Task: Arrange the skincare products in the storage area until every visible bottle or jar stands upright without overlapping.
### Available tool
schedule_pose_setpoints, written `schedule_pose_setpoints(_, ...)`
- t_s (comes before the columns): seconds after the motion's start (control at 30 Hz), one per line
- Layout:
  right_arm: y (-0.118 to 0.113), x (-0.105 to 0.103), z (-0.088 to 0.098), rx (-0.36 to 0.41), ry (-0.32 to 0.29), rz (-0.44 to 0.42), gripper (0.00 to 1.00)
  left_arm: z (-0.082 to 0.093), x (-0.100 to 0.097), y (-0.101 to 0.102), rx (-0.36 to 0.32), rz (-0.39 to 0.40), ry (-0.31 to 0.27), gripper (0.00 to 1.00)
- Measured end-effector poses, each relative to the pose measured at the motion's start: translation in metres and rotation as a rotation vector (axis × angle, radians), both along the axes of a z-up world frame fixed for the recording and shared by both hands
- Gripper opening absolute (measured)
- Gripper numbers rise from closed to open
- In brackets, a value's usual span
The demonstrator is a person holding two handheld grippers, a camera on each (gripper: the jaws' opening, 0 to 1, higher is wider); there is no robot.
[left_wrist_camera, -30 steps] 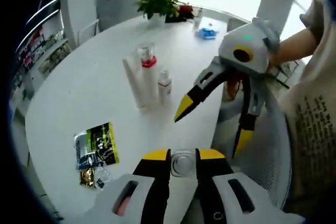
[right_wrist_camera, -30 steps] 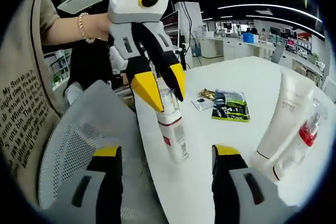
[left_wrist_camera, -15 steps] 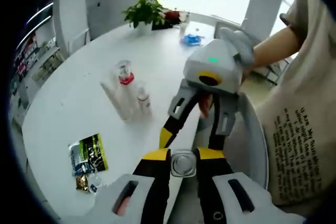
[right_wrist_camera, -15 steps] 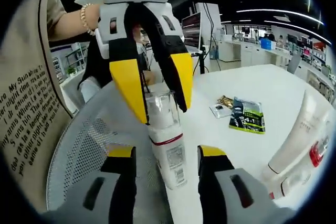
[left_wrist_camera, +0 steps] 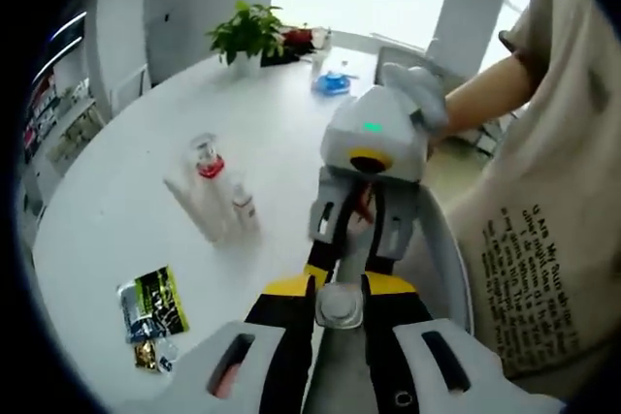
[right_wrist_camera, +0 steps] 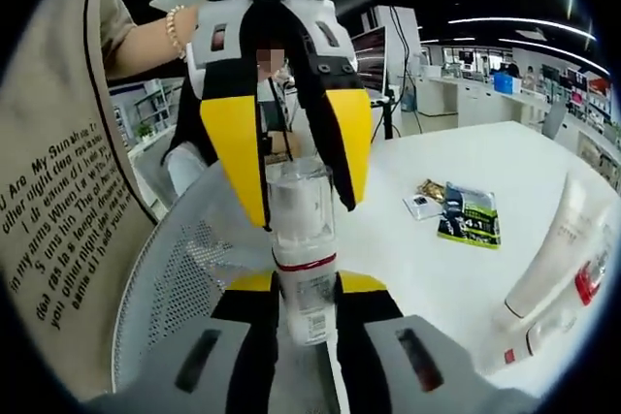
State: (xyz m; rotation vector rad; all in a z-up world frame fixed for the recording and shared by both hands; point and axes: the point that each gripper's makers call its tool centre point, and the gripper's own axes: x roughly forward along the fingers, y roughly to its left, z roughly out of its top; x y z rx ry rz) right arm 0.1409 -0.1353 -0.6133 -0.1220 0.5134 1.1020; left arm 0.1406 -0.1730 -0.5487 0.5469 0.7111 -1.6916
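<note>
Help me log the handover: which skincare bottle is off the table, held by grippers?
The clear-capped bottle, held by both grippers; the other three products stand grouped on the white table.

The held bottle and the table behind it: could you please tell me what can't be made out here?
- Bottle: its base, hidden in the right gripper view between the right gripper; label print too small.
- Bottle body: in the left gripper view, hidden beneath its cap.
- Tube: cut off by the right gripper view's edge.
- Packets: print too small.
</note>
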Motion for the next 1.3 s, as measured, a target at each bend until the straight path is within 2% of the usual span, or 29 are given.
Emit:
schedule_pose_setpoints(0.13,-0.004,-0.001,0.007,0.062,0.024,-0.039,0.21,0.007,0.001,-0.006,-0.049,0.01,0.007,0.16)
schedule_pose_setpoints(0.2,-0.007,0.0,0.01,0.099,0.037,-0.076,0.2,0.013,0.004,-0.011,-0.094,0.024,-0.014,0.16)
schedule_pose_setpoints(0.23,-0.01,0.001,0.012,0.11,0.035,-0.093,0.2,0.016,0.004,-0.013,-0.114,0.042,0.002,0.18)
schedule_pose_setpoints(0.3,-0.015,0.001,0.015,0.129,0.035,-0.123,0.2,0.021,0.004,-0.017,-0.153,0.078,0.039,0.27)
schedule_pose_setpoints(0.37,-0.02,0.001,0.018,0.135,0.028,-0.145,0.2,0.022,0.005,-0.018,-0.164,0.089,0.04,0.35)
schedule_pose_setpoints(0.4,-0.022,0.0,0.02,0.136,0.022,-0.157,0.2,0.022,0.005,-0.018,-0.168,0.095,0.039,0.36)
schedule_pose_setpoints(0.5,-0.029,0.0,0.025,0.137,0.001,-0.183,0.2,0.019,0.007,-0.017,-0.165,0.106,0.036,0.34)
schedule_pose_setpoints(0.63,-0.036,-0.001,0.027,0.126,-0.019,-0.202,0.2,0.018,0.006,-0.02,-0.179,0.136,0.061,0.33)
schedule_pose_setpoints(0.8,-0.042,0.0,0.03,0.115,-0.051,-0.22,0.2,0.015,-0.002,-0.027,-0.194,0.147,0.063,0.3)
schedule_pose_setpoints(1.0,-0.045,0.001,0.031,0.125,-0.062,-0.238,0.2,0.008,-0.001,-0.034,-0.201,0.172,0.074,0.26)
schedule_pose_setpoints(1.17,-0.048,0.001,0.027,0.115,-0.053,-0.232,0.2,0.0,-0.006,-0.038,-0.184,0.144,0.034,0.18)
schedule_pose_setpoints(1.3,-0.052,0.0,0.022,0.091,-0.059,-0.217,0.2,-0.004,-0.005,-0.041,-0.184,0.129,0.008,0.18)
